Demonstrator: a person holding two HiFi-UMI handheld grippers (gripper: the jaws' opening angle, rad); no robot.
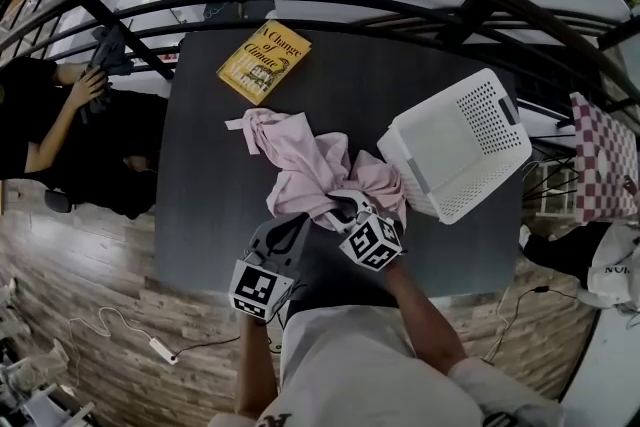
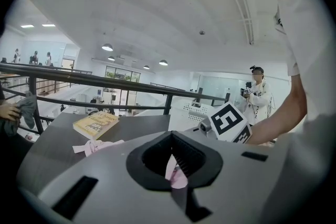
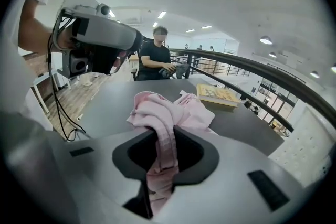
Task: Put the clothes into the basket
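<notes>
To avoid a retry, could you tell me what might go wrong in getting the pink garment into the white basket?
1. The left gripper and right gripper pinch only small folds of the crumpled pink garment, so the cloth may slip out.
2. Its loose end lies near the yellow book and could drag it.
3. The white perforated plastic basket sits near the dark table edge, so a nudge may shift it.

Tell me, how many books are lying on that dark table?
1. The yellow book lies near the far left corner of the table, beyond the pink clothes, which could hide others.
</notes>
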